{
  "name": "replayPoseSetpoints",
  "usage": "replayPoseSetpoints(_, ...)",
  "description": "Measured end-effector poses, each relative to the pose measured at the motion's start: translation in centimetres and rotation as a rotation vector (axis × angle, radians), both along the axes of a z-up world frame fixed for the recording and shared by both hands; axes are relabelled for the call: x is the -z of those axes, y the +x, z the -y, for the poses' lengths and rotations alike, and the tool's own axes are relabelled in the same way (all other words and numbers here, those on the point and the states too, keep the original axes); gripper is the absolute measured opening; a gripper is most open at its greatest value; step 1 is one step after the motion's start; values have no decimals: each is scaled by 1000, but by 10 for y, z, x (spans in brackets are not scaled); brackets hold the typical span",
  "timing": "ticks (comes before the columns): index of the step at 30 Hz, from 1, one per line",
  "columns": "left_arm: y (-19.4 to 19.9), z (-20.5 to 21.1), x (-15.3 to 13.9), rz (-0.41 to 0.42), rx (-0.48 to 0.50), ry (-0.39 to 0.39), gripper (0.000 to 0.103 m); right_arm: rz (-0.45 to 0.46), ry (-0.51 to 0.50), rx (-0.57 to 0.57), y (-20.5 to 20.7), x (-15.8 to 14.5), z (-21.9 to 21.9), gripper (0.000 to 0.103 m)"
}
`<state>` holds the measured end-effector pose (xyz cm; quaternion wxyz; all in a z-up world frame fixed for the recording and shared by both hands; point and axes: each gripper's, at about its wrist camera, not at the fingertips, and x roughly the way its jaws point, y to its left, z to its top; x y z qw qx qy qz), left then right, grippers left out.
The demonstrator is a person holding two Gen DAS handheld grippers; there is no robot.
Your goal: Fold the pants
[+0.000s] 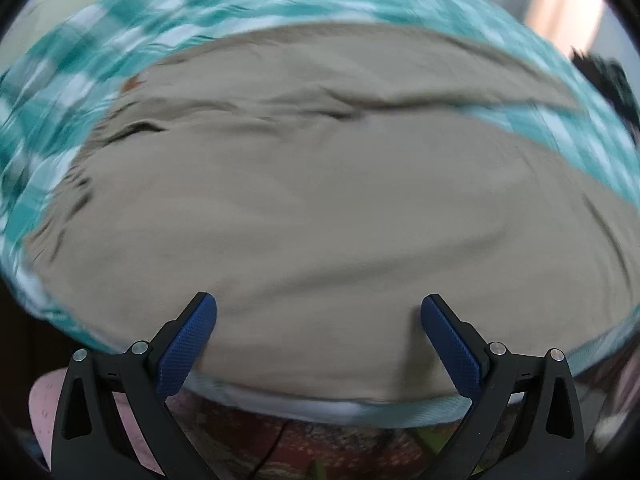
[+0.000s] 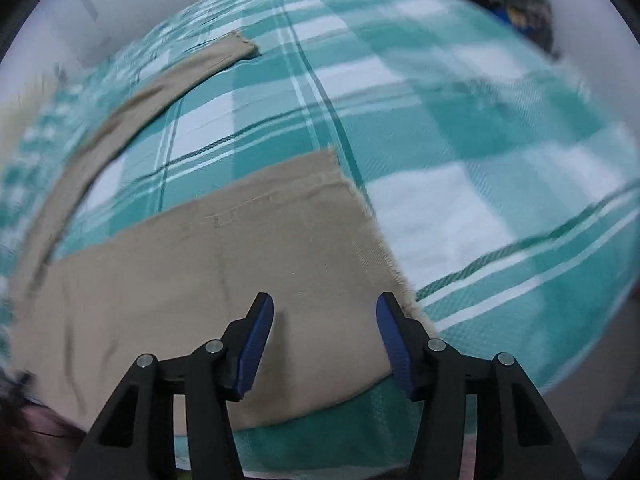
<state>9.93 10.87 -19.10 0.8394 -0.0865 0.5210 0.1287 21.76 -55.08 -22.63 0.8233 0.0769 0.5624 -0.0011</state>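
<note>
Beige pants [image 1: 320,200] lie spread flat on a teal and white checked sheet [image 1: 120,40]. In the left wrist view the wide upper part fills the frame; my left gripper [image 1: 319,308] is open and empty, just above the cloth near its front edge. In the right wrist view the near leg [image 2: 224,264] ends in a frayed hem [image 2: 360,208], and the other leg [image 2: 168,80] runs off to the far left. My right gripper [image 2: 325,306] is open and empty over the near leg close to the hem.
The checked sheet [image 2: 480,160] covers a bed that extends right and far. A red patterned fabric [image 1: 320,448] lies below the bed's front edge. Dark objects [image 2: 520,4] sit at the far right. A pale wall [image 2: 120,0] stands behind.
</note>
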Motion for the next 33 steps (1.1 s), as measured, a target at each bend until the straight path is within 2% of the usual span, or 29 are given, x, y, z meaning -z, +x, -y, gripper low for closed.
replayPoseSetpoints(2,-3,-16,-10,46,-53,-23,102,54,-19,-30,-5,-17,-18,55)
replayPoseSetpoints(4,-2,-37,-15,73,-118,-12,102,100,-3,-57,-9,-33,-39,58)
replayPoseSetpoints(7,-7,-67,-9,88,-212,18,102,156,29,-128,-7,-46,-92,60)
replayPoseSetpoints(9,-10,-88,6,61,-273,37,102,184,71,-197,-8,-53,-132,60)
replayPoseSetpoints(11,-15,-102,19,25,-315,10,102,195,97,-259,-11,-59,-166,60)
replayPoseSetpoints(13,-17,-109,21,33,-327,-35,102,201,130,-350,-13,-62,-212,60)
replayPoseSetpoints(17,-16,-109,28,23,-324,-24,103,193,182,-471,-23,-59,-281,60)
replayPoseSetpoints(22,-17,-112,30,18,-329,-37,103,154,234,-587,-41,-50,-332,60)
replayPoseSetpoints(24,-18,-110,30,15,-334,-41,103,111,234,-644,-49,-41,-341,60)
replayPoseSetpoints(27,-19,-109,30,12,-337,-38,103,37,189,-631,-47,-23,-330,60)
replayPoseSetpoints(30,-20,-109,31,9,-338,-36,103,-14,198,-538,-36,-11,-284,60)
replayPoseSetpoints(33,-19,-107,31,3,-342,-28,103,-38,201,-354,-22,-3,-202,59)
